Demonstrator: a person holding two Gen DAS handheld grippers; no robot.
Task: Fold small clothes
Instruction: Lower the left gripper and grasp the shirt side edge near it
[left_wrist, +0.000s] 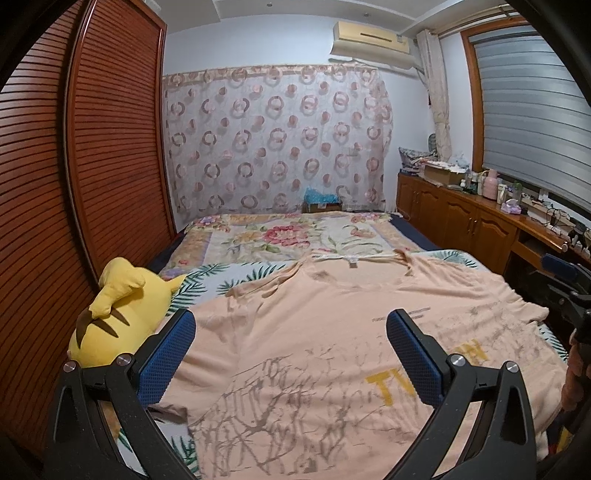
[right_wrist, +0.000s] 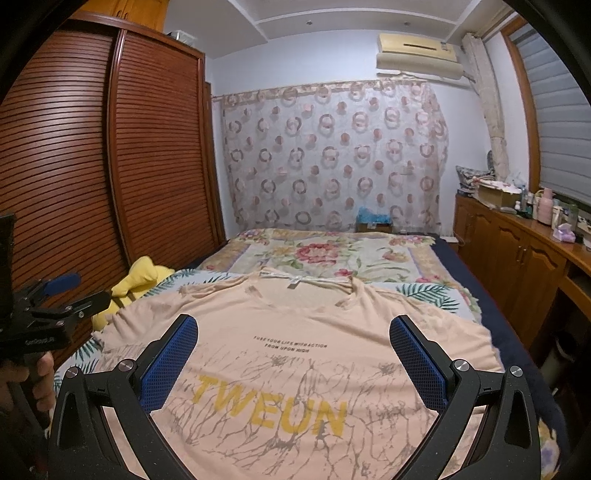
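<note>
The peach T-shirt (right_wrist: 295, 354) lies spread out flat on the bed (right_wrist: 458, 258), front side up, with the yellow word TWEUN showing. Its neck points toward the far end of the bed and its bottom edge is nearest to the person. No part of the shirt is folded over yet, so I think this is the very start of the folding step.

The right gripper (right_wrist: 293, 339) hangs over the middle of the shirt. Its two blue fingers are spread wide apart and hold nothing. The printed word sits between them and a bit nearer to the camera.

The left gripper (left_wrist: 291, 334) hangs over the side of the shirt that is next to the yellow plush toy (left_wrist: 118, 314). Its fingers are spread wide too, with nothing in them. The toy lies just beside that edge of the shirt, and I cannot tell for sure if it touches the sleeve, because the gripper finger hides that spot.

Neither gripper seems to touch the shirt.

The next move most likely calls for each gripper to go down to an edge of the shirt, maybe a sleeve or a shoulder, and pinch the cloth there. Then that side can be lifted and laid over toward the middle of the shirt. The cloth is thin and soft, so the pinch should catch both layers.
</note>
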